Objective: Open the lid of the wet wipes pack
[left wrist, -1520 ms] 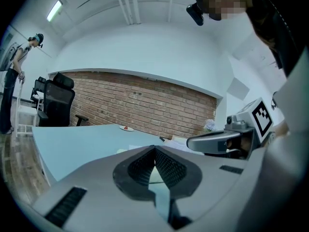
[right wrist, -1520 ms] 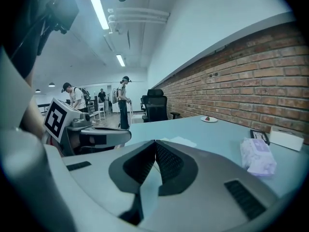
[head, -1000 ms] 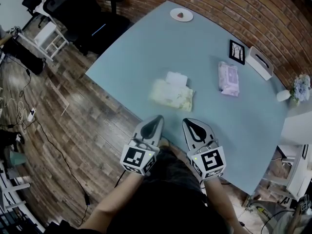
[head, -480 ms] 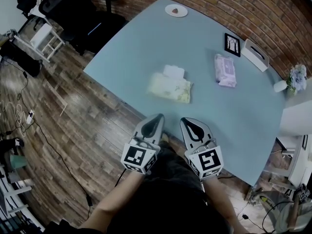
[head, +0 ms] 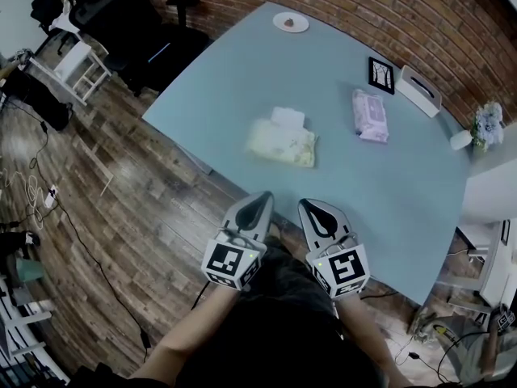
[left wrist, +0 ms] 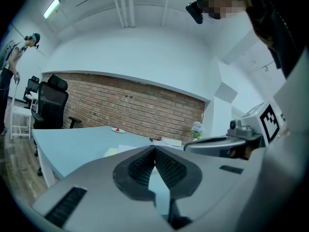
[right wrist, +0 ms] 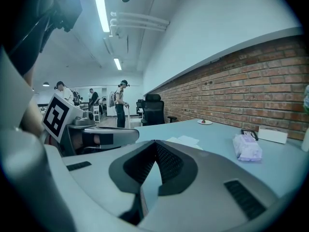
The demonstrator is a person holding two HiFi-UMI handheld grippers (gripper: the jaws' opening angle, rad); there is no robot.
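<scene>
While left gripper (head: 262, 197) and right gripper (head: 310, 205) hover closed, blue table (head: 266, 71), brick wall (head: 363, 6), wood floor (head: 121, 192)

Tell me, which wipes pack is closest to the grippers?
The pale yellow pack, mid-table. The pink pack lies farther away, by the picture frame.

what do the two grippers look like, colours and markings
Both match: the left gripper and right gripper are grey rounded shells tapering to a point, with black ribbed pads inside. Each carries a white cube with black square markers at its rear, the left cube and the right cube. No cables show. The person wears a dark top.
</scene>
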